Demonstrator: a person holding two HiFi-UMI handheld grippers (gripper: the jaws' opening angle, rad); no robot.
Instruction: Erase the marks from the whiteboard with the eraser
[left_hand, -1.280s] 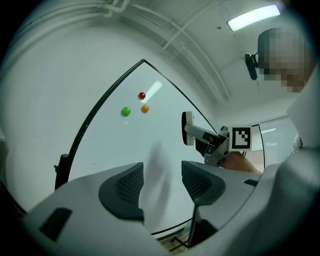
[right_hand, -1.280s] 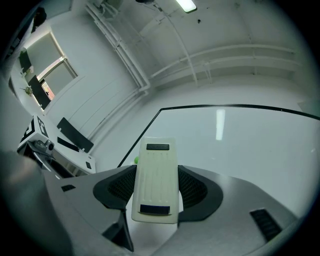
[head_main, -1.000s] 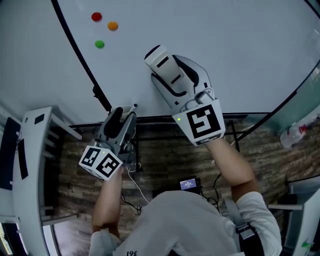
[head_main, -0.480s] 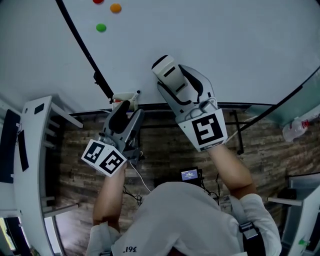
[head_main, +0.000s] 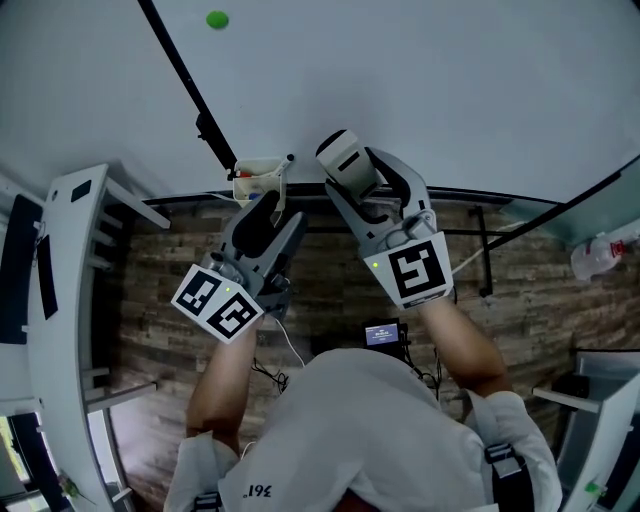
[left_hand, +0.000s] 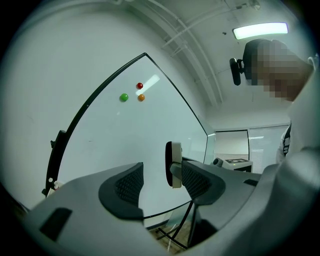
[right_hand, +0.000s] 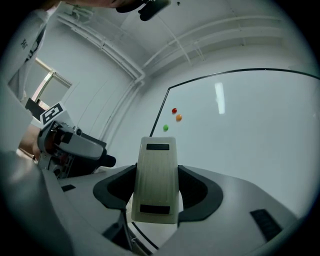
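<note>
The whiteboard (head_main: 420, 80) fills the top of the head view, and I see no marks on it. My right gripper (head_main: 347, 165) is shut on the cream eraser (head_main: 342, 152), level with the board's lower edge. The eraser (right_hand: 155, 185) stands upright between the jaws in the right gripper view. To its left, my left gripper (head_main: 268, 207) is open and empty, just below a small marker tray (head_main: 256, 180). In the left gripper view the eraser (left_hand: 173, 165) shows edge-on beyond the open left gripper (left_hand: 160, 186).
A red magnet (right_hand: 174, 110), an orange magnet (right_hand: 178, 118) and a green magnet (head_main: 217, 19) sit on the board's upper left. A white frame (head_main: 60, 300) stands at the left. A spray bottle (head_main: 603, 256) lies at the right. Cables and a small screen (head_main: 380, 334) are on the floor.
Both grippers have come down the board towards its lower edge, the eraser still in the right one. The left gripper is now by the marker tray. The magnets slid up out of view.
</note>
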